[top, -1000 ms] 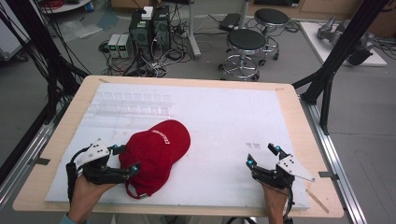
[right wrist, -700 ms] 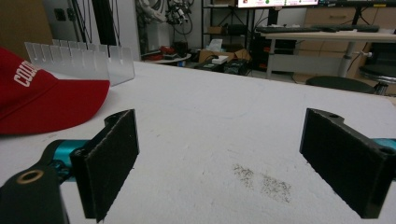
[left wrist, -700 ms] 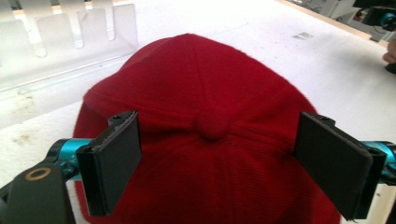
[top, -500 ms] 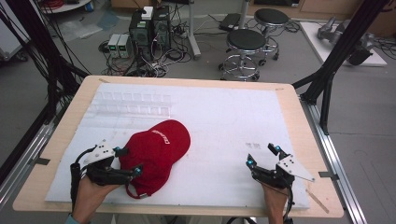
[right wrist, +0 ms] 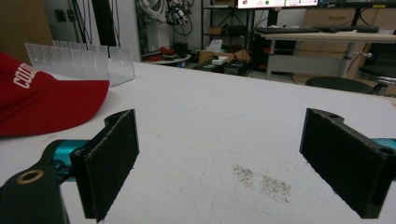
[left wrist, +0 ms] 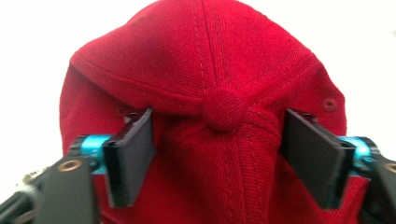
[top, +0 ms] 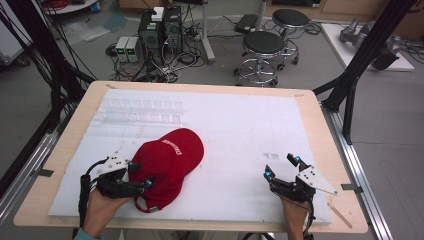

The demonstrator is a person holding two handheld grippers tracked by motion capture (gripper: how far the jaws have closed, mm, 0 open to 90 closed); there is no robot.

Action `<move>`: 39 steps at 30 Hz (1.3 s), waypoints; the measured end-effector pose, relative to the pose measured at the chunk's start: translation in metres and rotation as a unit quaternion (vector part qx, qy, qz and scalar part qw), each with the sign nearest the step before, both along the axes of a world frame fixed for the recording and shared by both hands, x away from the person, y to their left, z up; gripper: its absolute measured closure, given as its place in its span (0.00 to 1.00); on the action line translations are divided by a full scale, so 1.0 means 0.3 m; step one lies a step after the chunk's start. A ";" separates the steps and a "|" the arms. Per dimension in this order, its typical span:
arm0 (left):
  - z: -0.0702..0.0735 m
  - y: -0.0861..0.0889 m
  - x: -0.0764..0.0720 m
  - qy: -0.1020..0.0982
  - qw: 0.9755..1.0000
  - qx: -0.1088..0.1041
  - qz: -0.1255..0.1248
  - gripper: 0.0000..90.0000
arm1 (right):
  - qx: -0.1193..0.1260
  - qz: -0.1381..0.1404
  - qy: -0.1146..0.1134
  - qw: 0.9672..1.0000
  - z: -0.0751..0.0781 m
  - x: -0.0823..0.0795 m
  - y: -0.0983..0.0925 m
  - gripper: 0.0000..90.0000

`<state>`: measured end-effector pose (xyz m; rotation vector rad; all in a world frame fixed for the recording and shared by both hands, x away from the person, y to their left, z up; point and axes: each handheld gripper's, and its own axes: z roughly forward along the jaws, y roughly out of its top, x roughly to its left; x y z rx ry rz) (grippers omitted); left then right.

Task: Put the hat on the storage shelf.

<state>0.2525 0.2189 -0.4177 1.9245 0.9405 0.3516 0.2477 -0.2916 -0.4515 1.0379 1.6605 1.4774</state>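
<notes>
Red baseball cap [top: 167,162] — crown up, white lettering, on the white mat's [top: 240,130] near-left part.

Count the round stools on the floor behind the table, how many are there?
2. One stool stands just past the table's far edge, near the middle. The other stool sits behind it, a bit to the right. More could be hidden outside the picture.

My left gripper [top: 137,175]: black frame, flat black rectangular pads [left wrist: 133,156], cyan anodised fittings behind each, brass-coloured screw hole in the frame, grey three-cornered plate on top, black cable looping back past my hand [top: 100,210]. My right gripper [top: 282,167]: same build, plate and cyan tips.
</notes>
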 end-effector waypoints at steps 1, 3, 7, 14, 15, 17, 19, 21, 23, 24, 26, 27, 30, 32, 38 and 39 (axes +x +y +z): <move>-0.006 0.000 0.004 0.004 1.000 0.000 -0.002 0.35 | -0.001 0.000 -0.001 1.000 0.000 0.000 0.000 0.12; -0.010 0.002 0.005 0.003 1.000 0.002 -0.004 0.43 | 0.000 0.000 -0.001 1.000 0.000 -0.001 0.001 0.12; -0.024 0.008 0.008 -0.014 1.000 0.015 -0.007 0.64 | -0.001 0.000 -0.002 1.000 -0.001 0.000 0.000 0.12; -0.020 0.015 0.013 -0.018 1.000 0.000 0.003 0.84 | -0.003 -0.001 -0.005 1.000 0.000 0.000 0.000 0.12; -0.020 0.015 0.012 -0.018 1.000 0.000 0.004 0.85 | -0.004 -0.001 -0.005 1.000 0.000 0.001 0.000 0.12; -0.018 0.018 0.011 -0.022 1.000 0.000 0.003 0.87 | -0.004 -0.001 -0.005 1.000 -0.001 0.001 0.000 0.12; -0.017 0.019 0.011 -0.024 1.000 -0.004 0.004 0.88 | -0.002 -0.001 -0.001 1.000 0.000 -0.001 0.001 0.12; -0.014 0.020 0.011 -0.026 1.000 -0.008 0.001 0.88 | -0.002 0.001 -0.003 1.000 0.000 -0.001 0.002 0.12; -0.012 0.022 0.011 -0.028 1.000 -0.013 0.001 0.89 | -0.003 0.001 -0.003 1.000 0.000 0.000 0.002 0.12; -0.006 0.027 0.013 -0.030 0.999 -0.017 -0.006 0.89 | -0.003 0.001 -0.003 1.000 0.000 0.000 0.002 0.12; 0.003 0.030 0.017 -0.028 0.999 -0.021 -0.012 0.89 | -0.002 0.000 -0.001 1.000 0.000 -0.001 0.002 0.12; 0.009 0.032 0.020 -0.027 0.999 -0.018 -0.018 0.89 | -0.004 -0.001 -0.005 1.000 0.000 0.000 0.000 0.12; 0.029 0.036 0.026 -0.030 0.999 -0.018 -0.032 0.90 | -0.003 0.001 -0.003 1.000 0.000 0.000 0.002 0.12; 0.037 0.041 0.028 -0.032 0.999 -0.020 -0.035 0.90 | -0.004 0.000 -0.004 1.000 0.000 0.000 0.002 0.12; 0.100 0.057 0.044 -0.047 0.997 -0.024 -0.055 0.90 | -0.004 0.001 -0.003 1.000 0.000 -0.001 0.003 0.12; 0.117 0.058 0.047 -0.050 0.997 -0.022 -0.060 0.90 | -0.005 0.001 -0.004 1.000 0.000 -0.001 0.002 0.12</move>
